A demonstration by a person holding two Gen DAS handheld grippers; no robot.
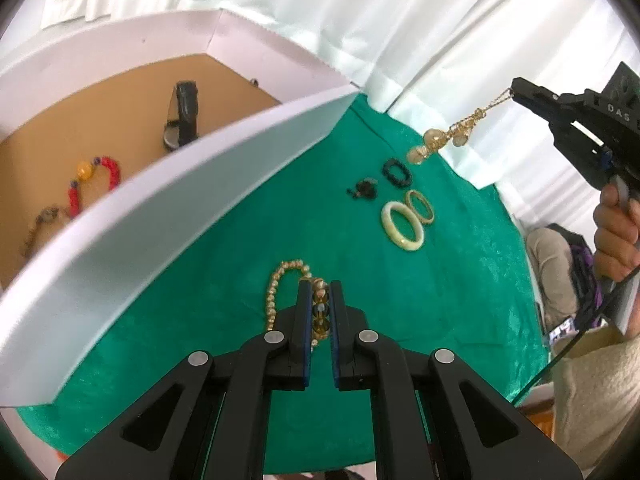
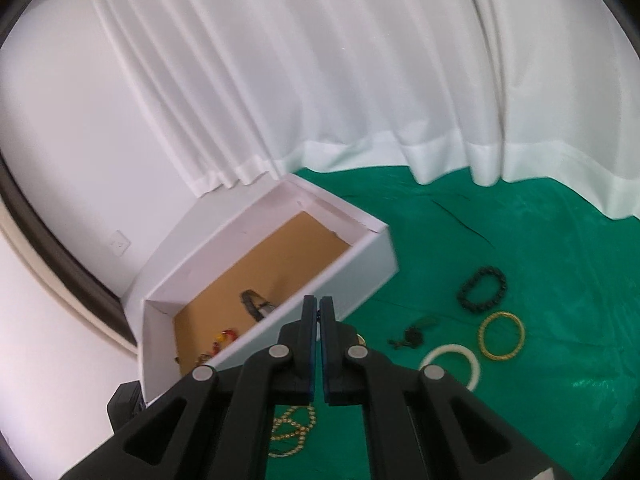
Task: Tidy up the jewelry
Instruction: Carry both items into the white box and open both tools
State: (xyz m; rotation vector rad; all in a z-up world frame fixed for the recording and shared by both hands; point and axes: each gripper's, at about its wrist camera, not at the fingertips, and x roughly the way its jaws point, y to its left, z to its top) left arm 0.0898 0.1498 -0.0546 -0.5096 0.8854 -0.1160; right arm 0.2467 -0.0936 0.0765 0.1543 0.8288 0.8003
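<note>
Two bangles (image 1: 402, 226), four bead bracelets (image 1: 397, 173), one box (image 2: 362, 270), two tongs (image 1: 320, 292)

Your box (image 1: 168, 184) near wall hides part of the red bracelet (image 1: 108, 172) at 9 o'clock | your right gripper (image 2: 319, 308) covers most of the gold bead necklace (image 2: 292, 428) at 6 o'clock | small dark charm (image 2: 414, 334) too blurred to identify
</note>
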